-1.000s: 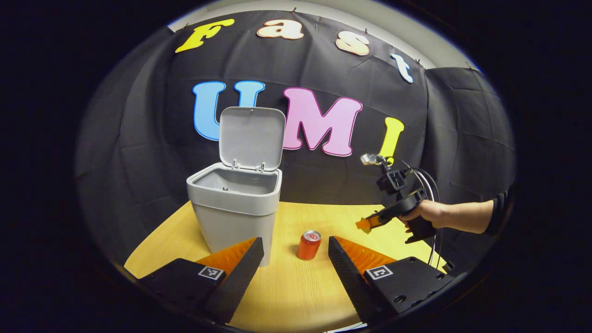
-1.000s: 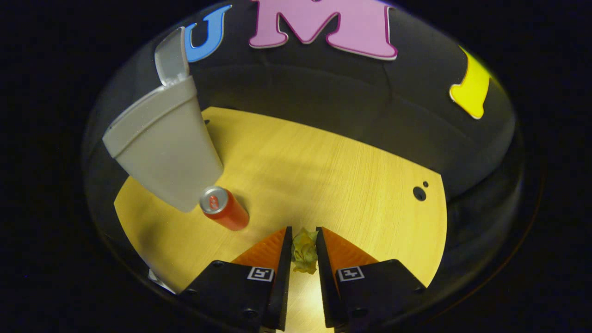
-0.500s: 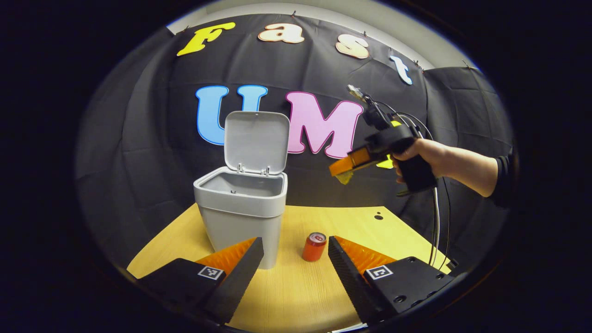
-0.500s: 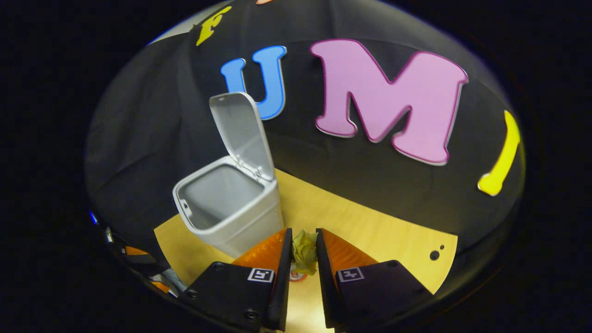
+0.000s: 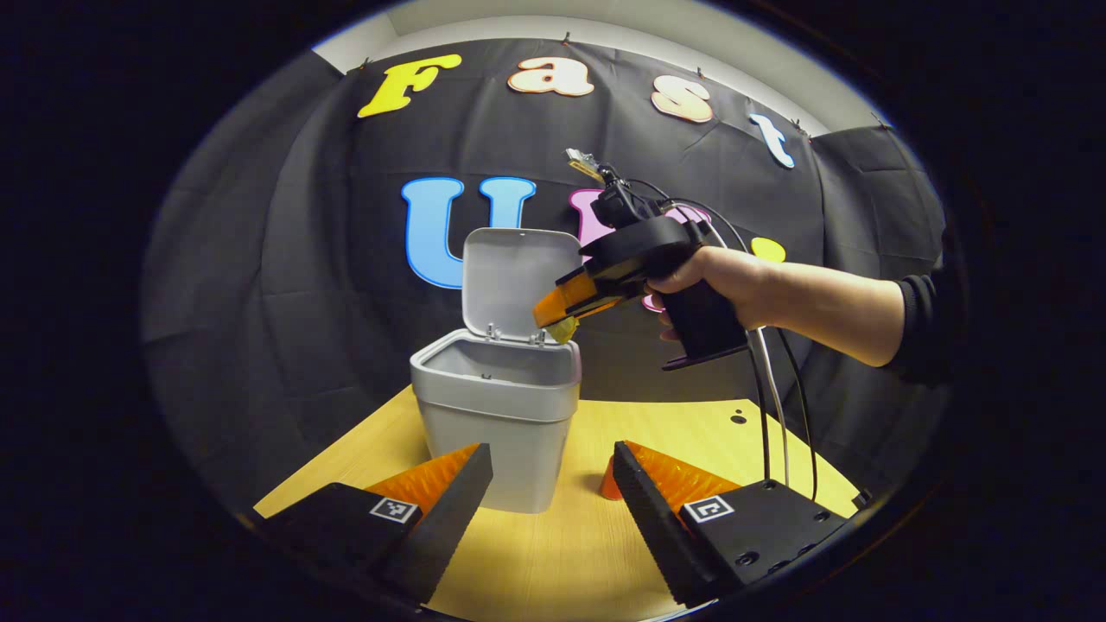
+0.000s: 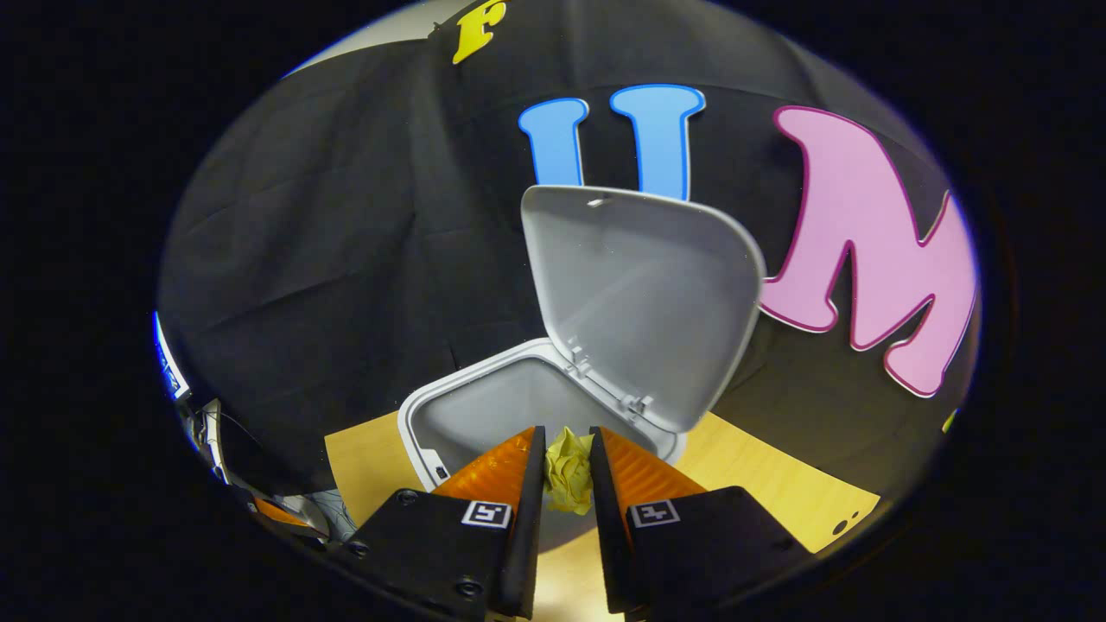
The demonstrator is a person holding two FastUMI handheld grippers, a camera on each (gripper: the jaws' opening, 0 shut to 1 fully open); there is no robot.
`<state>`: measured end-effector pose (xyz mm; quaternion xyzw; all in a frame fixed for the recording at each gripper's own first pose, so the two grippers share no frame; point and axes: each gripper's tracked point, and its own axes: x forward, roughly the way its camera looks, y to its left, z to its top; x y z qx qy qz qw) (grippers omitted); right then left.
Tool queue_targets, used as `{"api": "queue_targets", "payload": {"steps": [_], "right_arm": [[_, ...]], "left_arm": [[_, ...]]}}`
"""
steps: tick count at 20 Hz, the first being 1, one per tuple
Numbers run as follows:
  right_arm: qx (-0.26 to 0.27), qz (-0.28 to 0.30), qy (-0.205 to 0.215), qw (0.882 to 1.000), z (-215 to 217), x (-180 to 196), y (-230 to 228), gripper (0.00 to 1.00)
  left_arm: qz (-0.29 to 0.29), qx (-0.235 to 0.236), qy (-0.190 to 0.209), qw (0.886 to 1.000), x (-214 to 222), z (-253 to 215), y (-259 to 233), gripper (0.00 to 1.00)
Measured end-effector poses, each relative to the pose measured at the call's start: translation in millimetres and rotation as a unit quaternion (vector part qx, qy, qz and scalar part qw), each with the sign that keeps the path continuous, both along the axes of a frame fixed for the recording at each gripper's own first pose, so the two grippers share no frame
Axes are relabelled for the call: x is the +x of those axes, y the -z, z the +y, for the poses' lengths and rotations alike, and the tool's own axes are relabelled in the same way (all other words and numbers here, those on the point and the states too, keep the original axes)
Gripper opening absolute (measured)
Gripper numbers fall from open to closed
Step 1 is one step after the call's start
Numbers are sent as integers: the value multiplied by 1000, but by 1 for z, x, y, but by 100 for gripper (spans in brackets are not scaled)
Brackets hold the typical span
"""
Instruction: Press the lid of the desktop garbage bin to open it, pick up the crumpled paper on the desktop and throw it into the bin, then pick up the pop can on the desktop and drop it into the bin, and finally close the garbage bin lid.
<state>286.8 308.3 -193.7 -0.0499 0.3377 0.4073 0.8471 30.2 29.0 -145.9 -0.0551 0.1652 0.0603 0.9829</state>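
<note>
Grey bin (image 6: 449,415) lid up, right claw (image 6: 567,445) gripping crumpled paper (image 6: 568,471) above

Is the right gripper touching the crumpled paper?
Touching. The right gripper view shows the right gripper with both fingers pressed on the crumpled paper, above the open bin.

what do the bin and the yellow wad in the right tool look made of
Bin: likely moulded plastic, matte grey, with smooth walls, rounded corners and small lid hinges. Wad: looks like thin yellow paper, dull and heavily creased, pinched in the right tool.
</note>
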Motion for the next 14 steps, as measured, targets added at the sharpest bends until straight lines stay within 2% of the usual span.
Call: {"api": "queue_targets", "payload": {"steps": [3,4,5,6,7,10,11,14], "right_arm": [[-2,-13,7,1000,12,4,7,35],[-4,-14,9,1000,13,4,8,22],[-5,-14,10,1000,14,5,9,22],[-7,-16,11,1000,13,5,10,41],[-9,-19,10,1000,12,5,11,45],[-17,-40,16,999,6,7,11,88],[-14,-39,20,999,3,6,8,98],[2,-49,52,997,-15,10,-5,98]], "left_arm": [[1,-6,-19,1000,-7,6,-1,96],[1,-9,-24,1000,-9,7,-1,96],[2,-10,-29,1000,-12,11,0,96],[1,-7,-34,999,-14,14,0,96],[1,-5,-35,999,-13,16,2,96],[5,-7,-33,999,-11,14,5,96],[5,-9,-30,999,-11,13,7,96],[3,-16,-18,1000,-8,6,11,96]]}}
